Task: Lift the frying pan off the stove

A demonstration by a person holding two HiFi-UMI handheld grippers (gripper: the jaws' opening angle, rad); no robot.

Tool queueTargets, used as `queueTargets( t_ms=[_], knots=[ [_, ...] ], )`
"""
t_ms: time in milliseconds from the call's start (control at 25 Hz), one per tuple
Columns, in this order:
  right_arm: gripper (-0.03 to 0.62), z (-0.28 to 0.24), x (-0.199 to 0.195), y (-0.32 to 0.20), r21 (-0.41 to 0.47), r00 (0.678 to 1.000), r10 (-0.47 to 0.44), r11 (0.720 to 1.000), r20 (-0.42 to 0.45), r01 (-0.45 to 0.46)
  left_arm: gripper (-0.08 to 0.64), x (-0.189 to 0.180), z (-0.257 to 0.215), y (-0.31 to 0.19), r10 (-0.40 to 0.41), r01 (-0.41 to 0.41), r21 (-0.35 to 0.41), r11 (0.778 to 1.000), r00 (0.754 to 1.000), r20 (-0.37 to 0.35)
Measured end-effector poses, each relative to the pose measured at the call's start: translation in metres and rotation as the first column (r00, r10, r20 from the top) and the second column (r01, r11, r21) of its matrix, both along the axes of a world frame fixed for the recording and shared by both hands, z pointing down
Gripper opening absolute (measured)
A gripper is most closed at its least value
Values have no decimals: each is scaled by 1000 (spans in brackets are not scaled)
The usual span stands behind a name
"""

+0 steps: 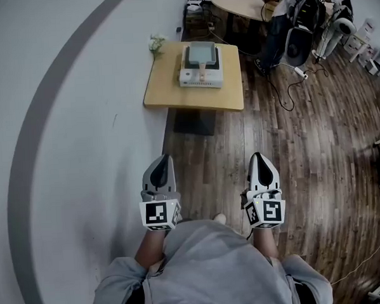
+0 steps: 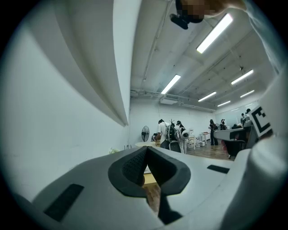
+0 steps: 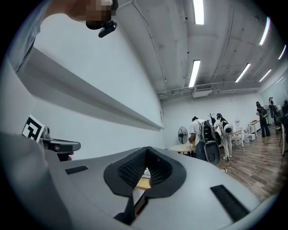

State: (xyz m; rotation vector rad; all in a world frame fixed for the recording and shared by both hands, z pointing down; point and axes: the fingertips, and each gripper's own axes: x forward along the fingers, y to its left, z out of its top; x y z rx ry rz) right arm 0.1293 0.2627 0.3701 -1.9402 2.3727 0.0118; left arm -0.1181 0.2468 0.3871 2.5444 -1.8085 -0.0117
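Closed and empty, the grey left gripper (image 1: 164,161) and right gripper (image 1: 259,157) should first approach, opening, the distant square grey frying pan (image 1: 202,51) on the white stove (image 1: 201,79).

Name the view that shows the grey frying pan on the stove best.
Head view: the square grey frying pan sits whole on the white stove on the light wooden table, seen from above. The gripper views catch only a sliver of that table past the shut left claw and right claw; no pan discernible there.
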Motion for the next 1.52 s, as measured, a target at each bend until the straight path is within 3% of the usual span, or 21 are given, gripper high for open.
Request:
queueTargets(
  t_ms=[480,720,1040,1520],
  knots=[
    [-2,26,39,1,-46,999,-44,998,-17,43,2,40,13,21,-55,56,-42,998,998,17],
    [-2,29,43,-16,-60,997,-70,996,-11,69,2,49,8,5,-70,71,-40,997,997,15],
    [-2,33,42,-67,-71,998,-59,996,-17,58,2,42,17,-54,-69,69,-45,997,998,-6],
    [-2,27,11,-202,-53,1000,-1,999,-4,1,2,13,9,-190,1,-1,-18,1000,1000,5]
  ],
)
